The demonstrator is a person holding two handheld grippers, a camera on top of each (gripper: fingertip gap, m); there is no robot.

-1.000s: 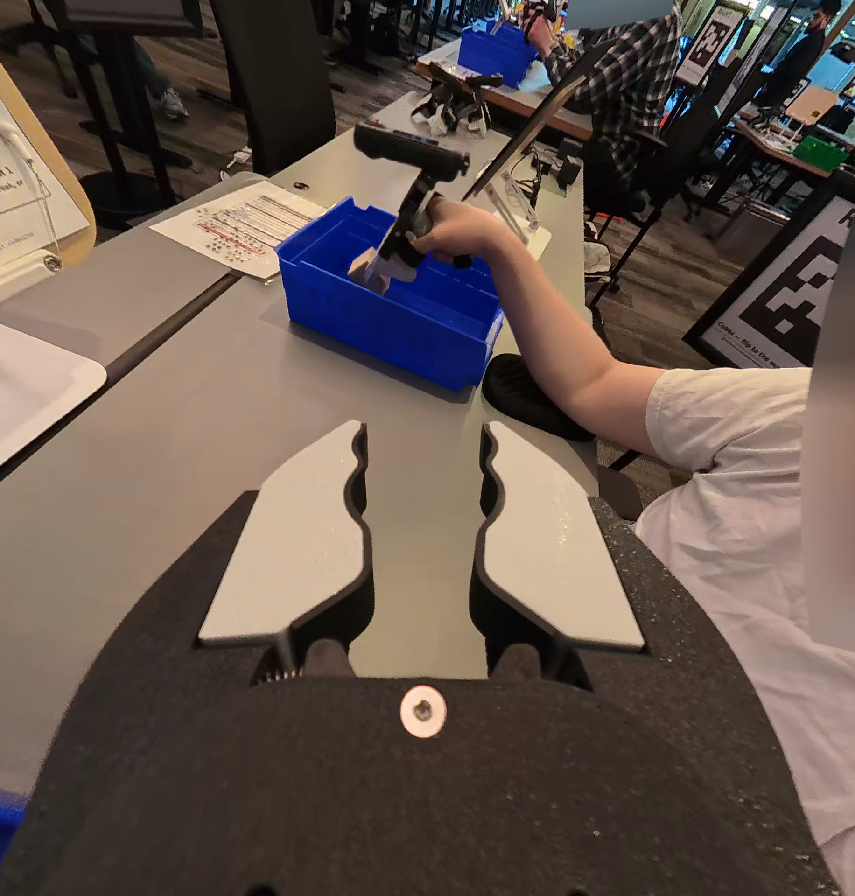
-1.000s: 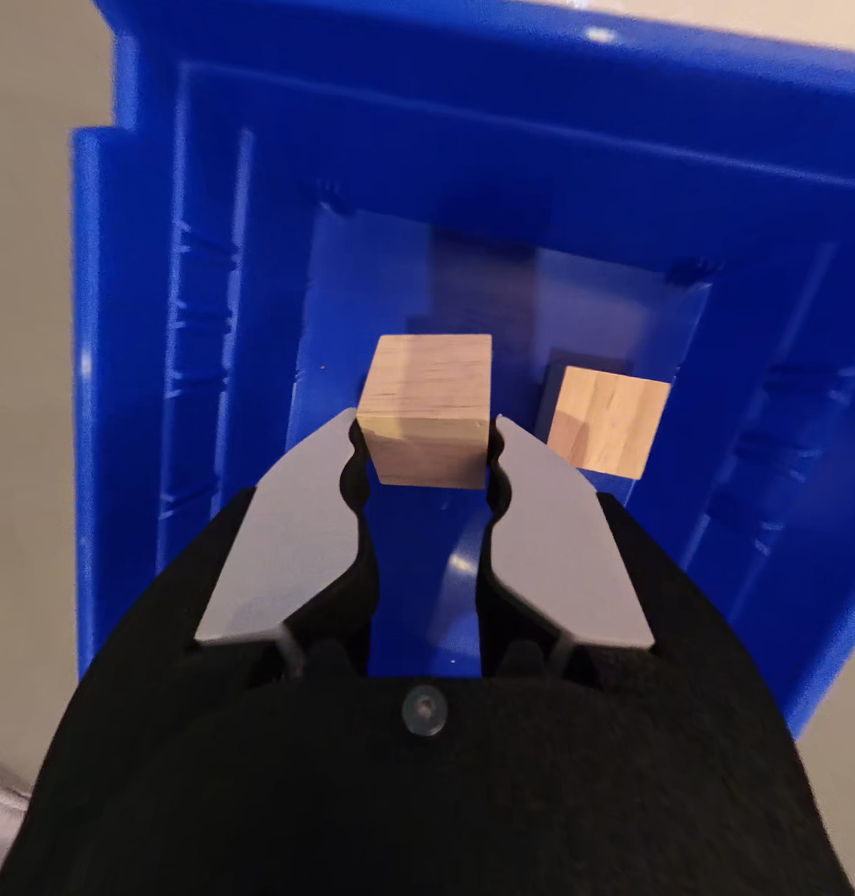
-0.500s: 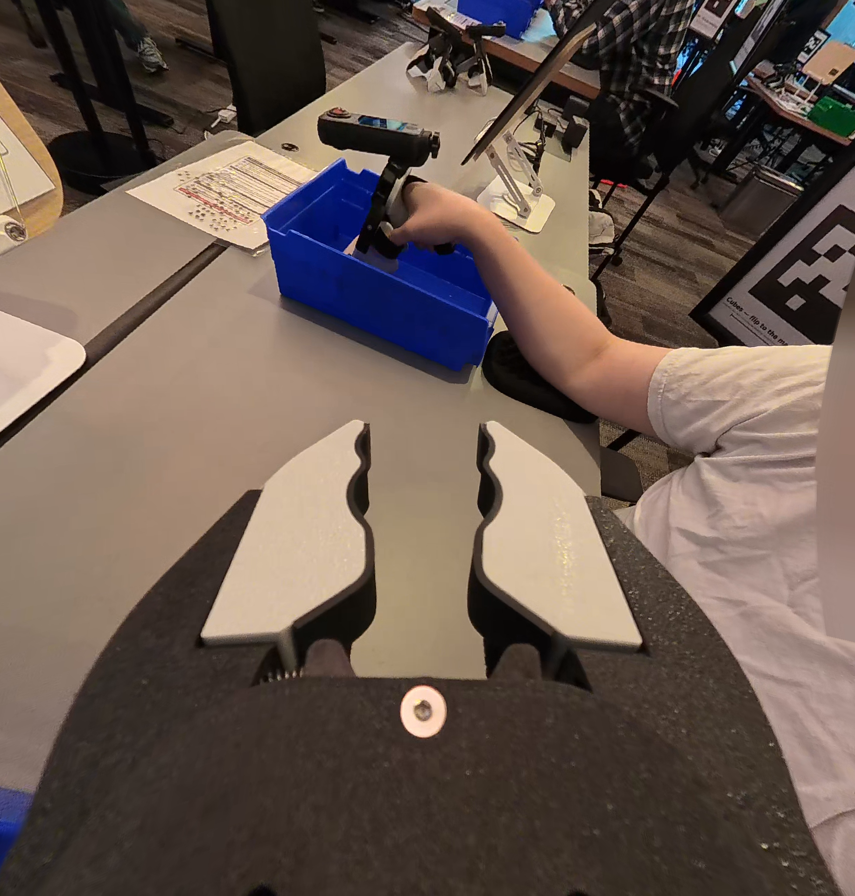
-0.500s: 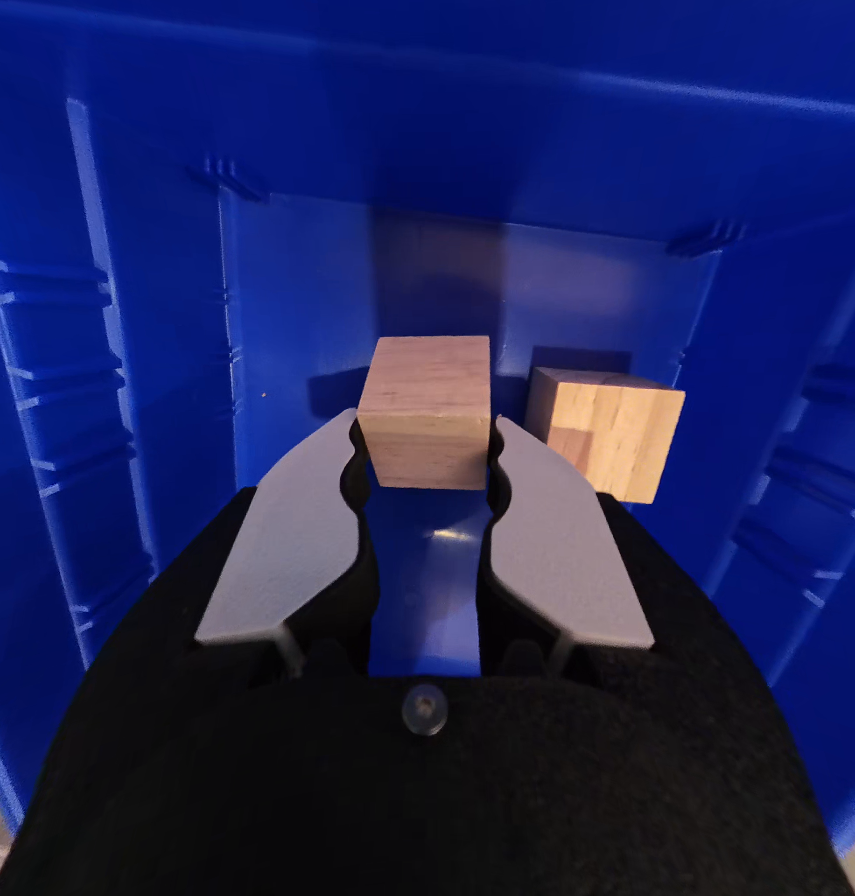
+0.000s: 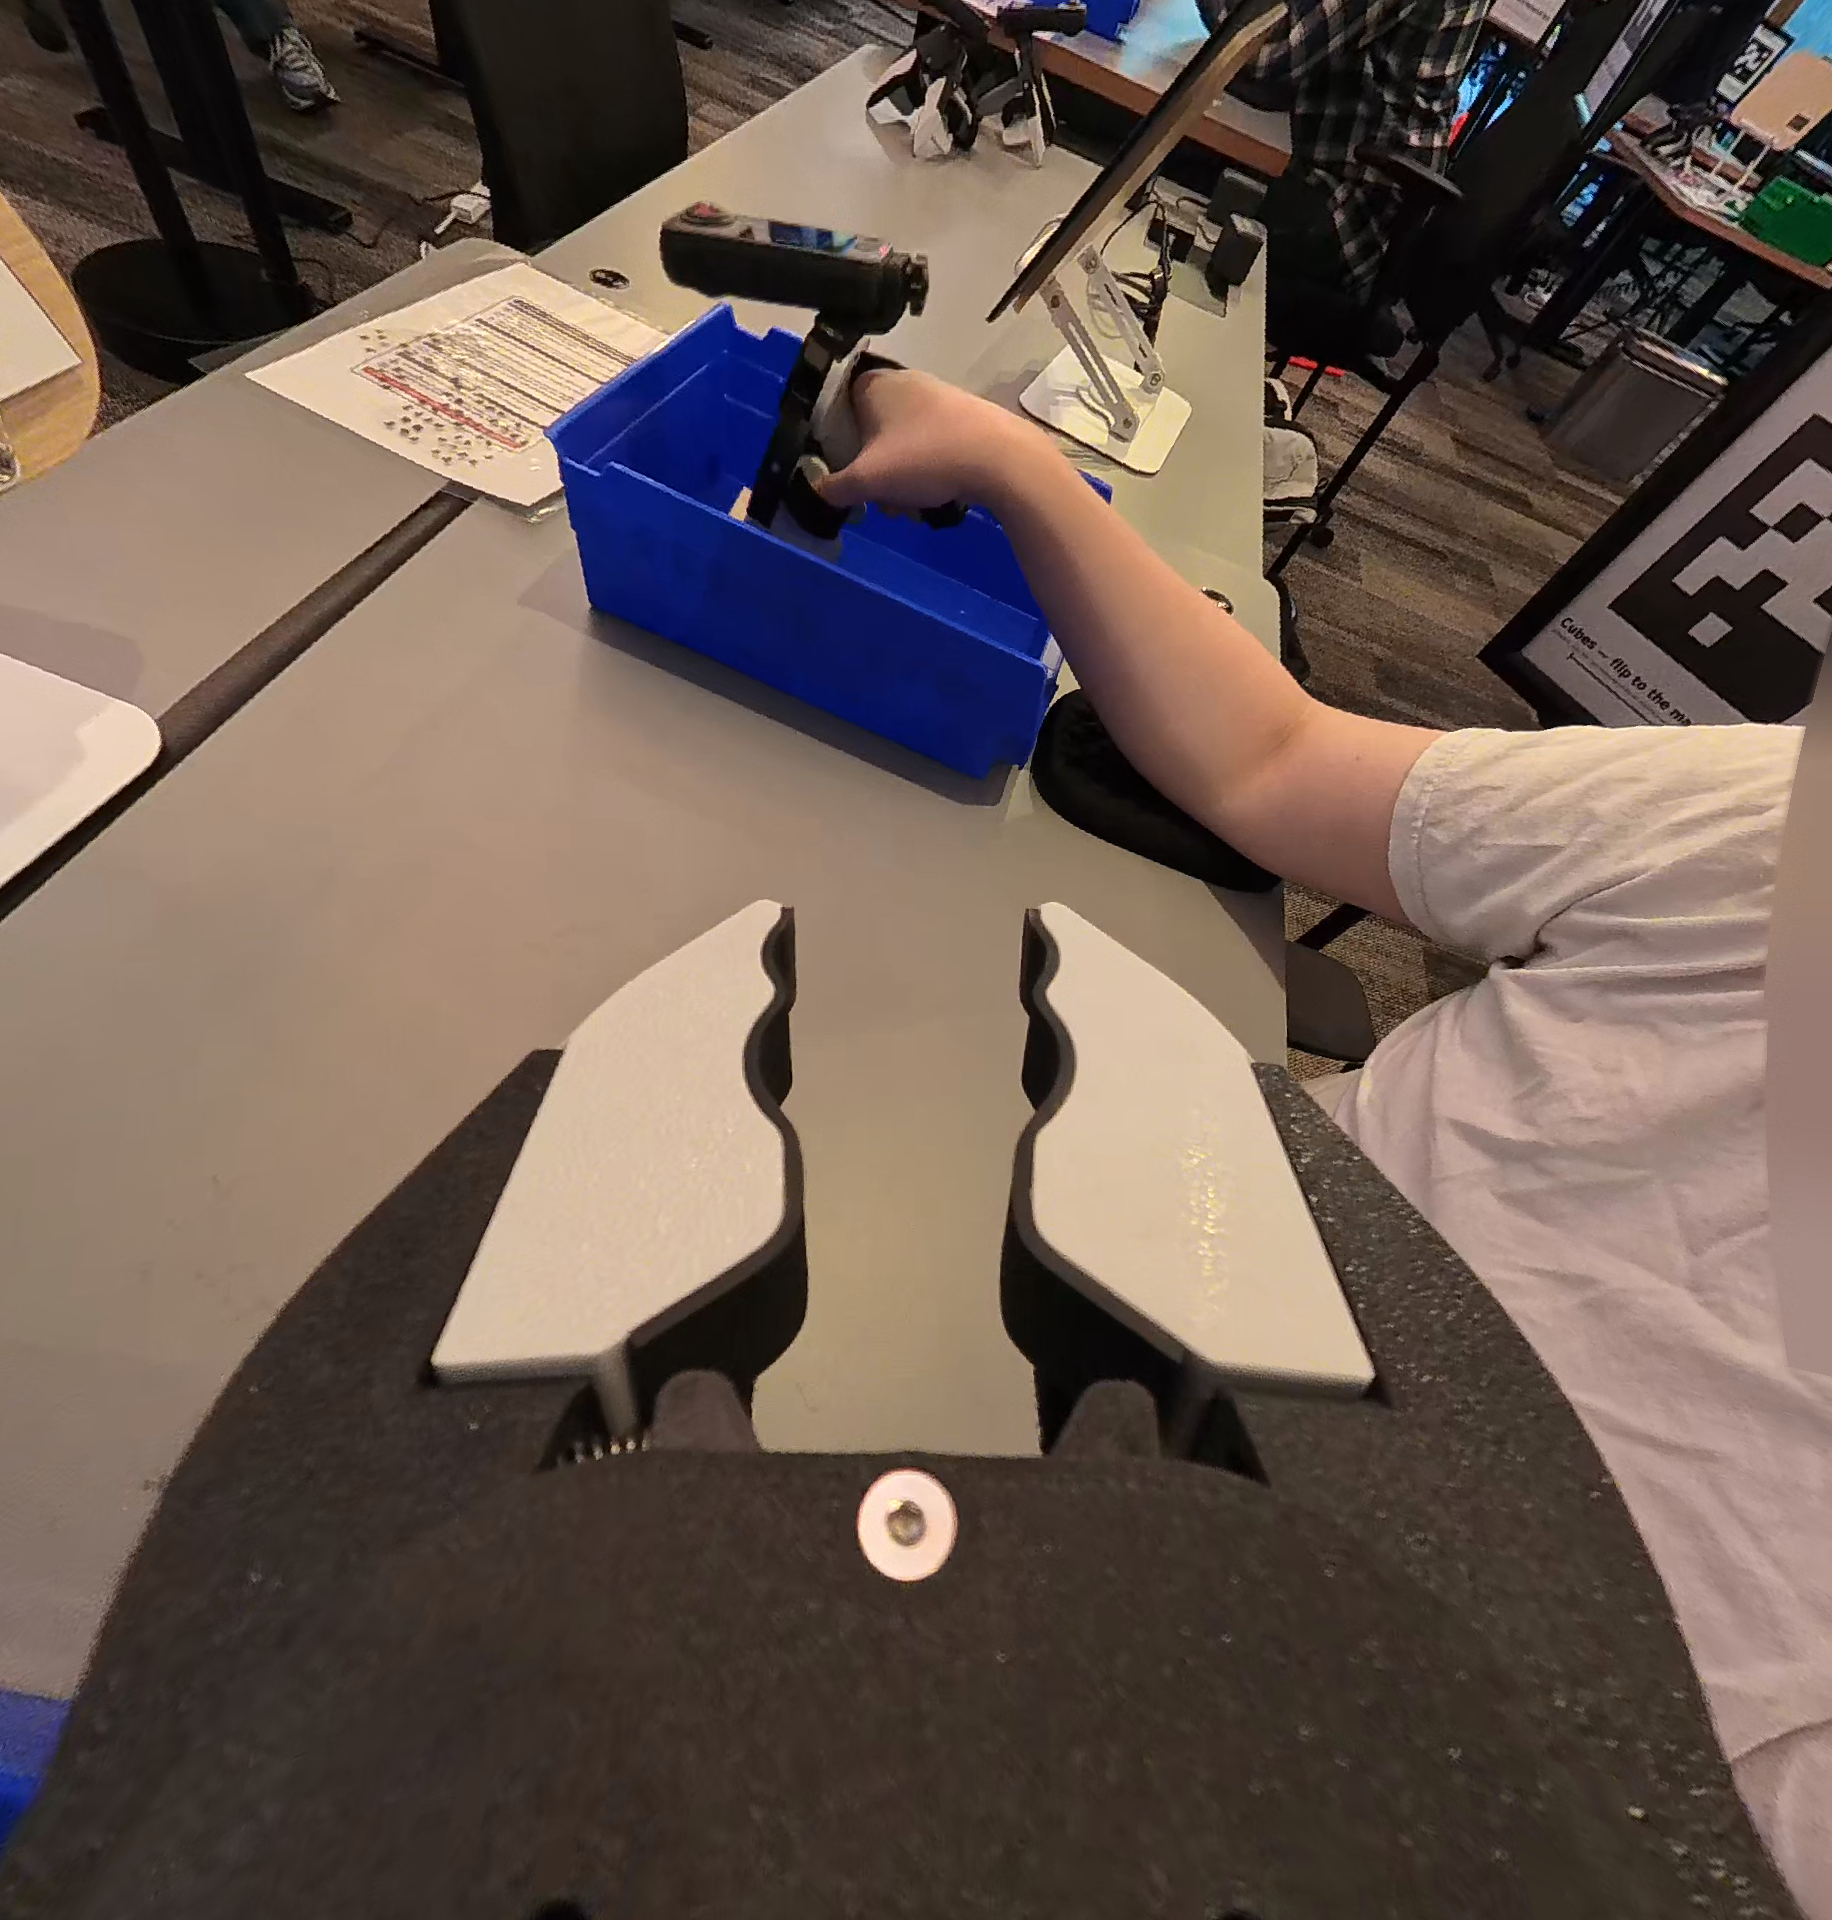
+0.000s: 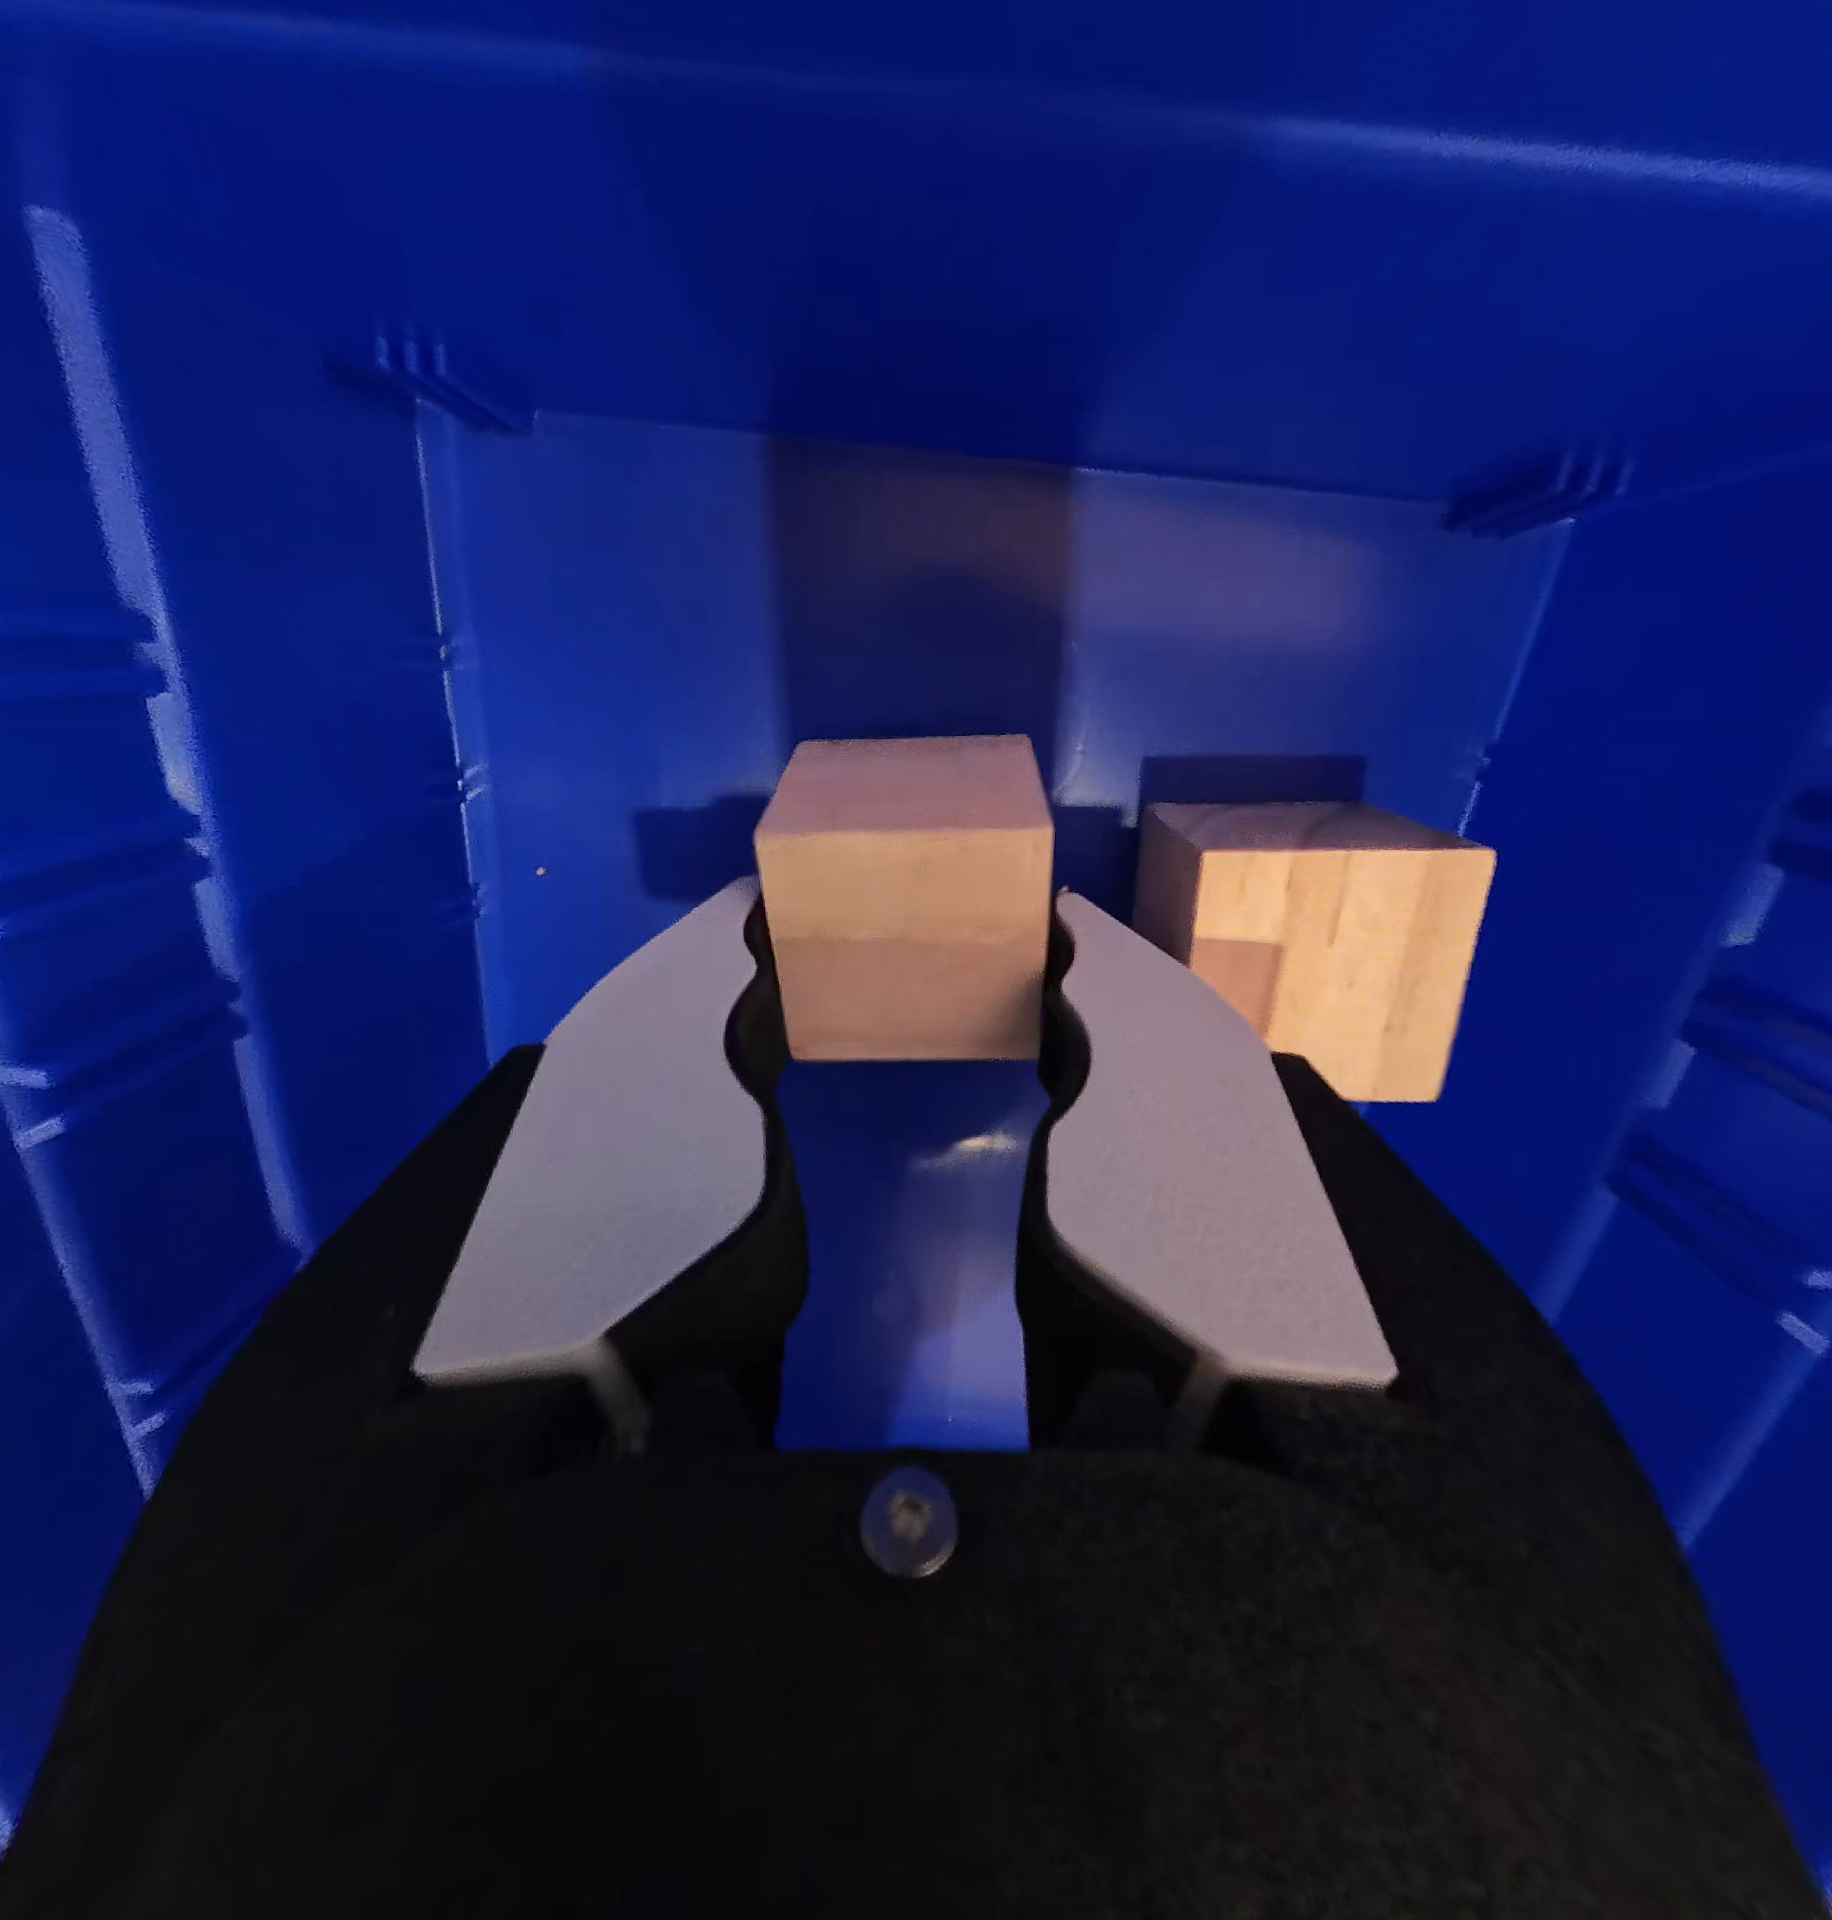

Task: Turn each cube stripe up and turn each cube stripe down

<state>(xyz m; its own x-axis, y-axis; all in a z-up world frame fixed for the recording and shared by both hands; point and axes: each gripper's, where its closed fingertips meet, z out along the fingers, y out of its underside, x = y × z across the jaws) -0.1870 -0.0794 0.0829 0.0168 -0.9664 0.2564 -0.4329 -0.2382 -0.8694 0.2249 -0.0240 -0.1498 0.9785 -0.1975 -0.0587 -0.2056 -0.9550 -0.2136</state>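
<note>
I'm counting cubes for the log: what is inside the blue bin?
Two wooden cubes: one clamped between the right gripper fingertips, another beside it on the blue bin floor. The gripper body hides the near floor.

On my left gripper point(image 5: 904, 914) I see two pale grey fingers point(image 5: 642, 1164) with wavy black inner pads, set in a speckled black foam body with one silver screw point(image 5: 906, 1524). My right gripper point(image 6: 904, 904) looks identical. My sleeve point(image 5: 1577, 831) is white.

Probably a lab workspace: long grey desks point(image 5: 372, 831), marker placard point(image 5: 1722, 561), tablet stand point(image 5: 1099, 343).
</note>
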